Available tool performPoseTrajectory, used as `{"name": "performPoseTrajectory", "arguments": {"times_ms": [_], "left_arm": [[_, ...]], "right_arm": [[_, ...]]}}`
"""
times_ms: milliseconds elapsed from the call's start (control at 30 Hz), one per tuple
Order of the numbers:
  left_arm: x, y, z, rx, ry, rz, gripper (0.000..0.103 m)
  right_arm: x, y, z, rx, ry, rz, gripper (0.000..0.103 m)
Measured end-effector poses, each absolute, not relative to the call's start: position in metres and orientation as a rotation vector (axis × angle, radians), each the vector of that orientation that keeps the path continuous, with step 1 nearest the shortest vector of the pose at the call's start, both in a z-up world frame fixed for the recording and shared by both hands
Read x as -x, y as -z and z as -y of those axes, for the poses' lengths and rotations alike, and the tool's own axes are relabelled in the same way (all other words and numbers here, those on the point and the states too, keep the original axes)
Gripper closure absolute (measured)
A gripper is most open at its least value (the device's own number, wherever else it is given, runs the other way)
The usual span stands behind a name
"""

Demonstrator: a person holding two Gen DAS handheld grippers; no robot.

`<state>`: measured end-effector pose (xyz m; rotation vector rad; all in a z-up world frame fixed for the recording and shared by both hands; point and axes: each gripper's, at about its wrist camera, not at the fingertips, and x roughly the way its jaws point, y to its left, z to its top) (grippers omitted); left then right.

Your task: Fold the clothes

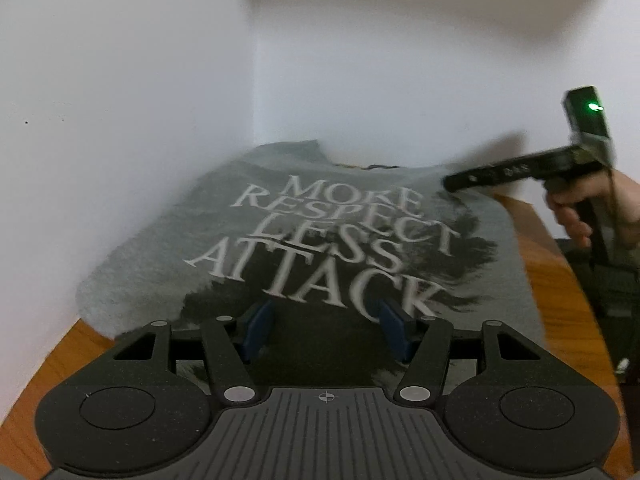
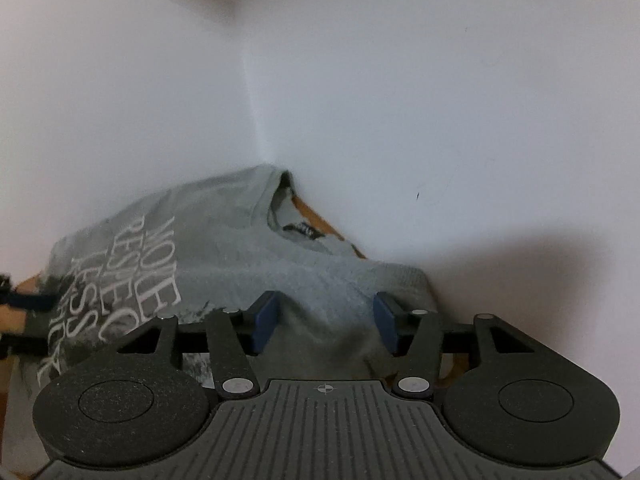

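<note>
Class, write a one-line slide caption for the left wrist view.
Open left gripper over a grey printed T-shirt on a wooden table, right gripper at its shoulder.

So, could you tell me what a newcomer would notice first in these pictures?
Probably the grey T-shirt spread front-up on the wooden table in a white corner, with big white lettering, "MORE RESPECT LESS ATTACK". Next, both open grippers: the left gripper over the print, the right gripper near a shoulder.
</note>
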<state>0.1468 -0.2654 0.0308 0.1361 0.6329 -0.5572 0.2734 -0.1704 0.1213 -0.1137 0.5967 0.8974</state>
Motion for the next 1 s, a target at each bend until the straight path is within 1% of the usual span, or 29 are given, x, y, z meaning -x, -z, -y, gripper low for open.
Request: {"name": "performPoseTrajectory", "arguments": {"times_ms": [100,167,300,533,633,700,733,800,867,900,967,1000], "left_arm": [[-0.131,-0.03,0.265,-0.138,0.561,-0.618,0.039],[-0.123,-0.03,0.265,-0.136,0.561,-0.606,0.039],[-0.108,-0.033,0.268,-0.123,0.587,-0.59,0.039],[-0.092,-0.018,0.293,-0.248,0.61,-0.607,0.037],[-0.085,-0.017,0.292,-0.269,0.606,-0.602,0.037],[-0.078,-0.018,0.287,-0.258,0.612,-0.617,0.037],[-0.076,-0.017,0.284,-0.254,0.615,-0.628,0.037],[-0.07,-0.016,0.276,-0.241,0.6,-0.638,0.037],[-0.063,-0.017,0.263,-0.209,0.56,-0.633,0.037],[-0.06,-0.019,0.255,-0.19,0.55,-0.643,0.037],[-0.054,-0.02,0.238,-0.175,0.498,-0.644,0.03],[-0.051,-0.021,0.229,-0.172,0.469,-0.643,0.028]], "right_arm": [[-0.26,-0.124,0.17,0.124,-0.903,-0.569,0.05],[-0.256,-0.117,0.166,0.188,-0.897,-0.578,0.049],[-0.232,-0.108,0.175,0.199,-0.933,-0.559,0.049],[-0.188,-0.094,0.193,0.198,-1.004,-0.52,0.049],[-0.183,-0.095,0.2,0.105,-0.978,-0.553,0.048],[-0.167,-0.103,0.2,0.075,-1.004,-0.532,0.047],[-0.157,-0.106,0.197,0.073,-1.019,-0.522,0.043],[-0.137,-0.109,0.186,0.098,-1.05,-0.517,0.039],[-0.116,-0.11,0.175,0.129,-1.072,-0.516,0.032],[-0.107,-0.111,0.171,0.132,-1.084,-0.523,0.03],[-0.09,-0.113,0.164,0.128,-1.102,-0.54,0.017],[-0.081,-0.113,0.162,0.124,-1.099,-0.539,0.013]]}}
